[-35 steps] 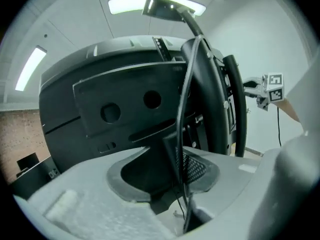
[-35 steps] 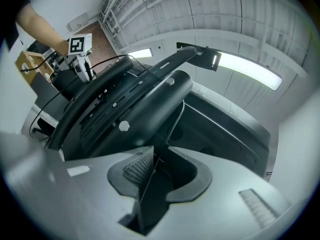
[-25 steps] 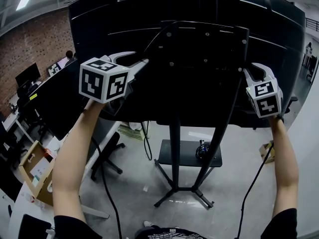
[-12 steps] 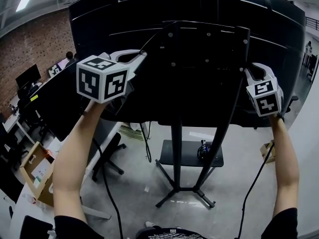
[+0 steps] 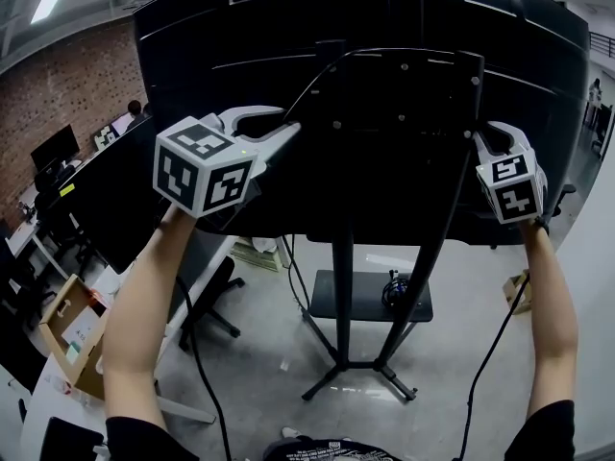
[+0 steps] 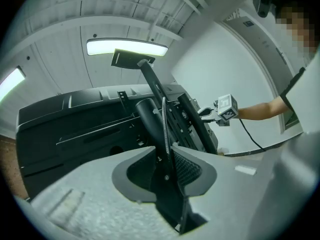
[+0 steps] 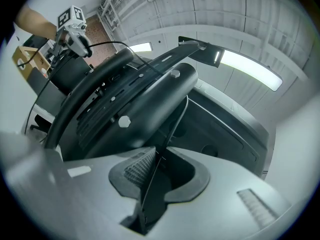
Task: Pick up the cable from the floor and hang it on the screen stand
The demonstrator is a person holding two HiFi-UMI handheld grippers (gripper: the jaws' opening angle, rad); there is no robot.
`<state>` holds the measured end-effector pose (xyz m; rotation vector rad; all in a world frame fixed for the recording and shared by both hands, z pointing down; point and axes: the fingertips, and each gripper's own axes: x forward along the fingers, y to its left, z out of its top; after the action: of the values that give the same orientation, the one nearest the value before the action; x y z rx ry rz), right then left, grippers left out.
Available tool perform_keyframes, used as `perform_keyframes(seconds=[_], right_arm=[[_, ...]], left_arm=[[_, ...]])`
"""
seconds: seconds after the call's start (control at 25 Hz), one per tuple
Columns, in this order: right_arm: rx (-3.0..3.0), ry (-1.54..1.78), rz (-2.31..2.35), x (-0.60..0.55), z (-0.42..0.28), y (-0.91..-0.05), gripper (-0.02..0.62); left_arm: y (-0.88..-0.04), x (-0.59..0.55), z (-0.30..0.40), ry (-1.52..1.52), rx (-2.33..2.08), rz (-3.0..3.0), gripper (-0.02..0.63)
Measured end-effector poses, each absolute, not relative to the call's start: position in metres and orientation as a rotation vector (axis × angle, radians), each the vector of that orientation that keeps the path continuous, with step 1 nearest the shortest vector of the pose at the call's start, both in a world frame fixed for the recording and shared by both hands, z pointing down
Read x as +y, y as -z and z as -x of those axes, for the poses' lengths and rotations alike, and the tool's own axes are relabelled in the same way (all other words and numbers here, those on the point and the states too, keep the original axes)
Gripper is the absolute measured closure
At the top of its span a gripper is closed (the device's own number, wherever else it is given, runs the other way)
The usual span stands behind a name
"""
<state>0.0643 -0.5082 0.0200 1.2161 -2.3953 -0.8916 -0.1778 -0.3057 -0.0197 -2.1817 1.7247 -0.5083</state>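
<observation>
Left gripper [image 6: 162, 151]: the jaws are standing partly apart and have just been opening. The cable [image 6: 163, 114] is running up through the gap between them, and the pads are not pressing on it.

Right gripper [image 7: 157, 154]: the jaws are sitting close together. They are pinching the same thin black cable, which is lying against the ribbed pad [image 7: 140, 166] and running straight up out of the slot.

Both grippers are pointing level, away from the person. They are flanking the mount bracket [image 5: 394, 142] on the back of the screen [image 5: 192, 46], the left one at the bracket's left edge and the right one at its right edge.

Cable position: from the left jaws it is arcing up to the bracket's top left corner. It is then running along the bracket's top edge towards the right side, off the floor [image 5: 259, 363].

The screen stand [image 5: 341, 286] is dropping from the bracket as a black post with a slanted strut beside it. It is carrying a low shelf [image 5: 356, 301] and ending in splayed feet.

Further out on the left, an office chair [image 5: 207, 301] is standing near the stand's base. A cardboard box [image 5: 67, 329] is sitting at the near left and a brick wall [image 5: 67, 84] is running along the far left. Overhead, a ceiling light [image 6: 127, 46] is glowing above the screen.
</observation>
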Motion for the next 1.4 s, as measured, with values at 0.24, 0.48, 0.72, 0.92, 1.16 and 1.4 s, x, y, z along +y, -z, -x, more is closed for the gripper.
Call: perform_keyframes(seconds=[0.24,0.48,0.72,0.92,1.16,1.4], right_arm=[[-2.387,0.894,-1.220,-0.508,-0.064,-0.019,0.529],[-2.389,0.890,-1.218,-0.509,-0.064,-0.019,0.528],[-2.398,0.882,-1.225,-0.508,-0.064,-0.019,0.531],[-2.410,0.874,-1.229,-0.509,-0.064,-0.018,0.534],[-2.404,0.874,-1.224,-0.509,-0.063,-0.018,0.535],[-2.405,0.877,-1.217,-0.508,-0.063,-0.019,0.535]], left_arm=[[0.012,-0.295,0.155,0.470,1.594,2.291,0.509],[0.014,-0.296,0.155,0.441,1.613,2.288,0.600],[-0.016,-0.307,0.137,0.481,1.605,2.365,0.565],[-0.053,-0.325,0.086,0.443,1.550,2.445,0.504],[-0.099,-0.352,0.042,0.387,1.555,2.507,0.445],[-0.136,-0.377,0.034,0.413,1.615,2.555,0.443]])
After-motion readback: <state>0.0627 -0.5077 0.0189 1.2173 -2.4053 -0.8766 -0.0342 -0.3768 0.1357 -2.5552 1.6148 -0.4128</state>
